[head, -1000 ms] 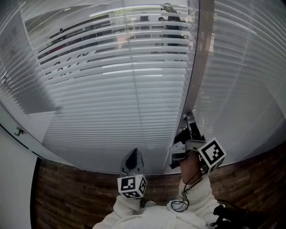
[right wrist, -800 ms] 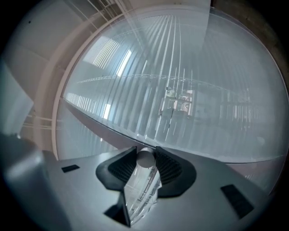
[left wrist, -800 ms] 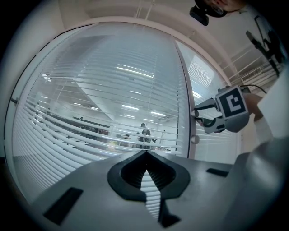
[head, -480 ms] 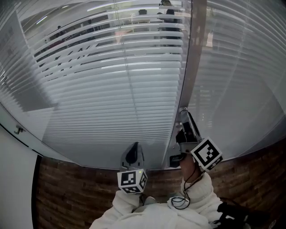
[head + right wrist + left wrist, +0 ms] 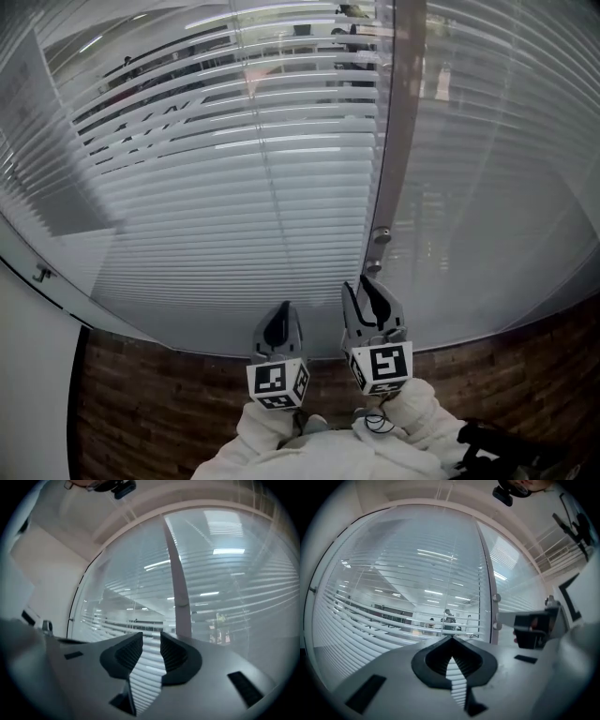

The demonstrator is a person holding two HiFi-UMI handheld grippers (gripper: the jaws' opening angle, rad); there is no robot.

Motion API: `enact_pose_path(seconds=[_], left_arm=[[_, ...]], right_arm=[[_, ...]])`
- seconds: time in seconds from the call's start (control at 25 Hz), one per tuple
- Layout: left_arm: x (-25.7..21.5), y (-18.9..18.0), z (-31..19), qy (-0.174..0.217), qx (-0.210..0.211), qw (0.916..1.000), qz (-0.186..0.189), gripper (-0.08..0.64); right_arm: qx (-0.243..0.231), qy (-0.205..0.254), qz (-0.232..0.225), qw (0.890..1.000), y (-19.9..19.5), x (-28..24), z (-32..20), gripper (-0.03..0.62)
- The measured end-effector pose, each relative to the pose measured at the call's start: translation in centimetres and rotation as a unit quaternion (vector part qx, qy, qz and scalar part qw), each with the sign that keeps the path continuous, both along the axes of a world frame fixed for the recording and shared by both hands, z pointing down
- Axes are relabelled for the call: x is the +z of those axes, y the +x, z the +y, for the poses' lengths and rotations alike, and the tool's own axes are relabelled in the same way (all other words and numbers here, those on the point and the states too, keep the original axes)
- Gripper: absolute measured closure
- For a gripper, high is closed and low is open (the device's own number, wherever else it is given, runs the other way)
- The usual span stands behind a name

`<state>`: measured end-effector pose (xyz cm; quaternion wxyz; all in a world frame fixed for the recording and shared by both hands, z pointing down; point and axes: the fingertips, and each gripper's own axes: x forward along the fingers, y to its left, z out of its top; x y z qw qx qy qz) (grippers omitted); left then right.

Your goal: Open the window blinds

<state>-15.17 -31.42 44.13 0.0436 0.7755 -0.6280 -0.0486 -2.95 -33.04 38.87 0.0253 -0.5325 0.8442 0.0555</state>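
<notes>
L gripper [image 5: 282,309] fingers together; R gripper [image 5: 360,287] fingers apart, empty. 2 blinds [image 5: 234,206], 1 post [image 5: 399,141].

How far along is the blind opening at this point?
Done: the left blind has its slats tilted open, the room beyond showing between them. In hand: nothing; the right gripper hangs below the frame knob, jaws apart and empty, the left gripper shut and empty. Left: the right blind looks hazier, possibly still closed.
</notes>
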Motion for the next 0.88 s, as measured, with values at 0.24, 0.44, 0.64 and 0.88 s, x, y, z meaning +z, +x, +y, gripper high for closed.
enact_pose_path(seconds=[0.24,0.44,0.64,0.88], left_arm=[[0.6,0.7,0.1,-0.005,0.002,1.0,-0.004,0.559],[1.0,1.2,-0.1,-0.009,0.002,1.0,-0.001,0.558],[1.0,1.7,-0.3,-0.009,0.004,0.9999,-0.002,0.559],[1.4,1.7,-0.4,-0.014,0.0,0.9999,-0.003,0.559]], right_arm=[[-0.009,-0.055,0.016,0.998,-1.4,4.9,0.0,0.529],[-0.023,-0.027,0.025,0.999,-2.2,3.1,-0.2,0.529],[-0.031,-0.034,0.025,0.999,-2.3,3.7,-0.5,0.546],[-0.037,-0.033,0.018,0.999,-2.4,3.2,-0.6,0.546]])
